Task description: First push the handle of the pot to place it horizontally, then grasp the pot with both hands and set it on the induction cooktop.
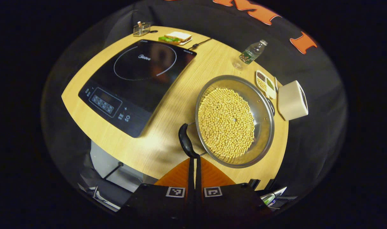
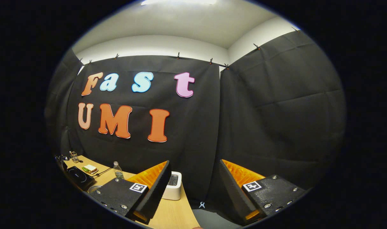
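A steel pot [image 1: 264, 127] full of yellow beans [image 1: 227, 122] sits on the wooden table [image 1: 168, 111], to the right of the black induction cooktop [image 1: 139, 82]. Its long black handle [image 1: 185, 140] sticks out from the near-left rim, and a small loop handle [image 1: 271, 106] is on the far side. My left gripper [image 1: 194, 158] is shut, its joined tips touching the near end of the long handle. My right gripper [image 2: 195, 165] is open and raised, facing the booth wall, with nothing between its fingers. The cooktop [image 2: 77, 175] and pot rim [image 2: 92, 188] lie far down to its left.
Beyond the pot are a water bottle [image 1: 252, 52], a compartment tray of grains [image 1: 265, 83] and a white box-shaped appliance [image 1: 293, 100]. A sandwich plate [image 1: 177, 37], a glass jar [image 1: 141, 28] and the power cable [image 1: 200, 44] lie behind the cooktop. The table's near edge runs just under my left gripper.
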